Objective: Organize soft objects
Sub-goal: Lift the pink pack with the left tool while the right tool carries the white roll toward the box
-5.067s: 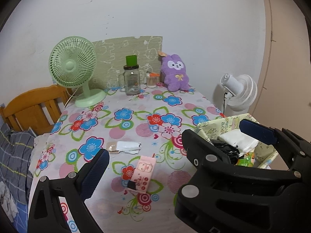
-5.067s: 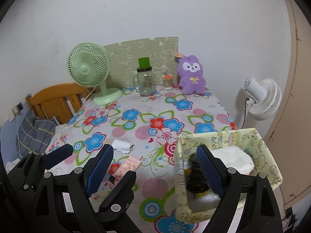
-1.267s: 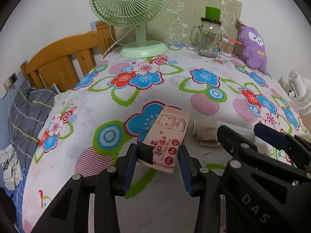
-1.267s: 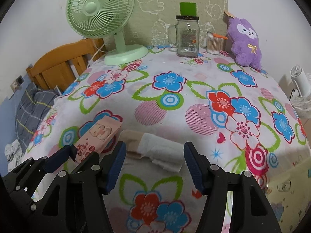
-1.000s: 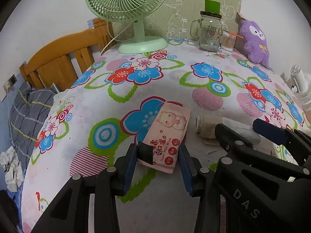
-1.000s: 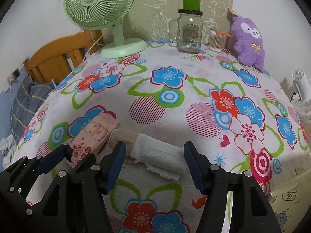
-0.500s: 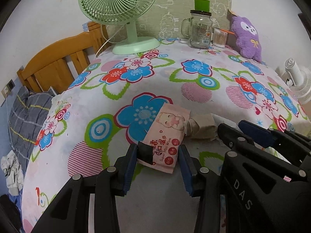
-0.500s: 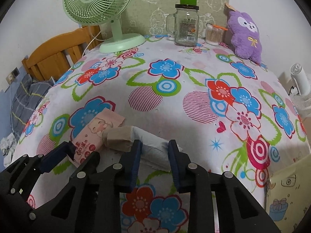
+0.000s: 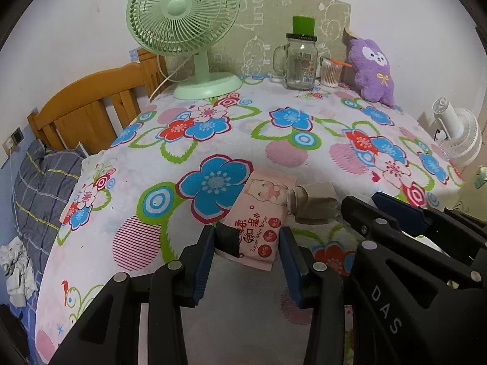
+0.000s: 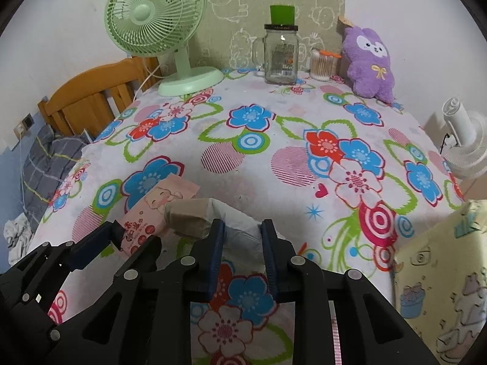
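The left gripper [image 9: 247, 245] holds the pink wipes pack [image 9: 258, 216]; the right gripper [image 10: 242, 237], just closing, clamps the rolled cloth [image 10: 213, 216].

Two fans show: one green desk fan [image 9: 185, 27] and one white fan [image 9: 459, 135] off the desk at three o'clock. There is one purple plush toy [image 9: 373, 71], one glass jar [image 9: 299, 64], one cotton-swab cup [image 9: 329, 74], one pink wipes pack [image 9: 260, 219], one rolled cloth [image 10: 213, 216], one yellow bin [image 10: 441, 289] and two grippers, left gripper [image 9: 246, 252] and right gripper [image 10: 242, 249].
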